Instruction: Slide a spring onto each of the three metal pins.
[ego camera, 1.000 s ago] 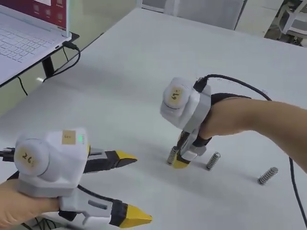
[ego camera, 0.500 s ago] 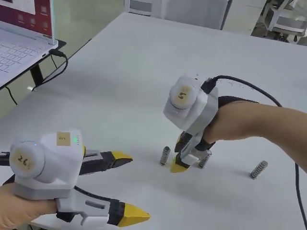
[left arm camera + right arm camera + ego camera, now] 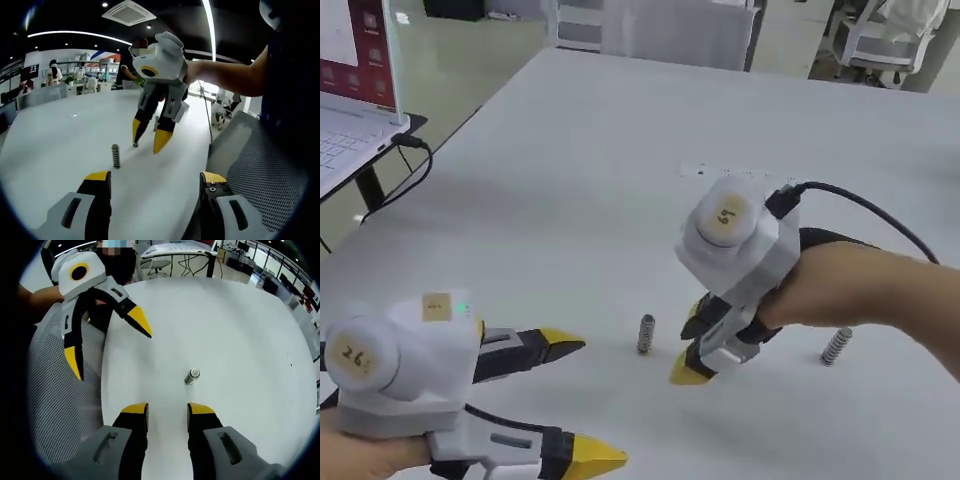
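- Step in hand, as I judge it: one small grey coiled-wire spring (image 3: 646,333) already stands upright on the white matt table (image 3: 620,150). It is well in from the left edge, towards the person's edge, and looks seated on a pin. The pin itself is hidden inside the coils.
- The right gripper (image 3: 694,342) points down just beside that spring. Its fingers (image 3: 688,374) are a narrow gap apart and hold nothing.
- A second grey coiled spring (image 3: 835,345) leans at a tilt on the far side of the right gripper, towards the table's right edge. I cannot tell whether it sits on a pin.
- The left gripper (image 3: 585,398) hovers by the person's edge, its fingers (image 3: 560,343) spread wide and empty.
- The next move probably calls for a light pinch across a loose spring's coils, since thin wire rolls and squashes. Its bore then has to be lined up over a slim pin.
- Both grippers have smooth white plastic bodies and black tapering fingers with hard yellow tips.
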`<control>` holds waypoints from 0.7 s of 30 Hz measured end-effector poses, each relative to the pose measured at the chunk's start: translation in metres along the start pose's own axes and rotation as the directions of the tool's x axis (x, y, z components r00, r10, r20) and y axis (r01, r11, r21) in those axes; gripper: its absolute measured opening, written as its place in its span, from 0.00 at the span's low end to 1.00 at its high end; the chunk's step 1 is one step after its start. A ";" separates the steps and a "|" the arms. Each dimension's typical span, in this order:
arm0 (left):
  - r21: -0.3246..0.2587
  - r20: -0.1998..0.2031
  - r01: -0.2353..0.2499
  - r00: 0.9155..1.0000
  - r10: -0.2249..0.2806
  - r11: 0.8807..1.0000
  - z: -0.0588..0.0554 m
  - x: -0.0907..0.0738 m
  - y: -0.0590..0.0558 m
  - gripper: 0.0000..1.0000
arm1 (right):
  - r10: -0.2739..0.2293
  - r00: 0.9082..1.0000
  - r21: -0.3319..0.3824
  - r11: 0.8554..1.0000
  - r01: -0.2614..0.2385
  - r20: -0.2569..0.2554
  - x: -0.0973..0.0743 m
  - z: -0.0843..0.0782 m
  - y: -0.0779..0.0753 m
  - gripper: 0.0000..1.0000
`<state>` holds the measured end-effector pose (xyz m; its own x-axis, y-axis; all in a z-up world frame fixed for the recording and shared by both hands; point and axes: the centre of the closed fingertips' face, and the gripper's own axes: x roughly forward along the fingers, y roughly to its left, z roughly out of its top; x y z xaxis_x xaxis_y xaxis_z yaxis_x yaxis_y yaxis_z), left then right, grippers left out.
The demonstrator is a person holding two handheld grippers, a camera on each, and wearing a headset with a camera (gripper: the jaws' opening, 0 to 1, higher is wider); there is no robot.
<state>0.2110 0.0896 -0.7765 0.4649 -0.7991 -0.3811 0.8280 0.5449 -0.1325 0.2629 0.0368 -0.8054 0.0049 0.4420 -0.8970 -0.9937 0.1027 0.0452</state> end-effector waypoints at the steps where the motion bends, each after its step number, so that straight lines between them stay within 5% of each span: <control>1: -0.001 0.001 0.000 1.000 0.000 1.000 0.000 0.000 0.000 0.68 | -0.006 1.000 0.005 1.000 0.006 0.007 -0.001 -0.002 0.000 0.29; 12: -0.007 -0.005 0.009 1.000 -0.009 1.000 -0.001 -0.001 -0.006 0.68 | -0.029 0.994 0.109 0.994 0.018 0.103 -0.012 -0.024 0.022 0.29; 21: -0.016 -0.017 0.020 1.000 -0.020 1.000 -0.004 0.001 -0.010 0.69 | -0.094 0.985 0.193 0.979 0.065 0.147 -0.026 -0.051 0.023 0.30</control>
<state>0.2020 0.0848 -0.7791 0.4428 -0.8056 -0.3936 0.8320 0.5328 -0.1546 0.2338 -0.0173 -0.8037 0.1148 0.5562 -0.8231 -0.9508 0.3016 0.0711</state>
